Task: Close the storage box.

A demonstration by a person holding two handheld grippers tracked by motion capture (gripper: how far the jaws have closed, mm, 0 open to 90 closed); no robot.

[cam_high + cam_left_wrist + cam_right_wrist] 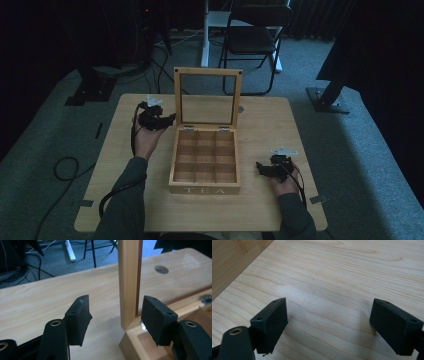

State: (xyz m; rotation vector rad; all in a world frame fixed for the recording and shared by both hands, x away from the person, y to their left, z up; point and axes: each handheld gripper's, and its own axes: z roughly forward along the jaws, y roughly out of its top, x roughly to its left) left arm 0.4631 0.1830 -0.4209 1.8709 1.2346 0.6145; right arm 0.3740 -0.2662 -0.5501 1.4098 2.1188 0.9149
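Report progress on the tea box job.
Done: the tea box stands open, its glass lid upright. In hand: the left gripper, jaws open, straddles the lid's frame edge. Left: closing on the lid and moving it. The right gripper waits open over the table.

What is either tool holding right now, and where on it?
Nothing. The left tool is open around the lid frame; the right tool is open above the table.

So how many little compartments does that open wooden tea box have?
9, in a three-by-three grid inside the open wooden tea box: three along the hinged back, three across the middle, three by the front wall marked TEA. All look empty.
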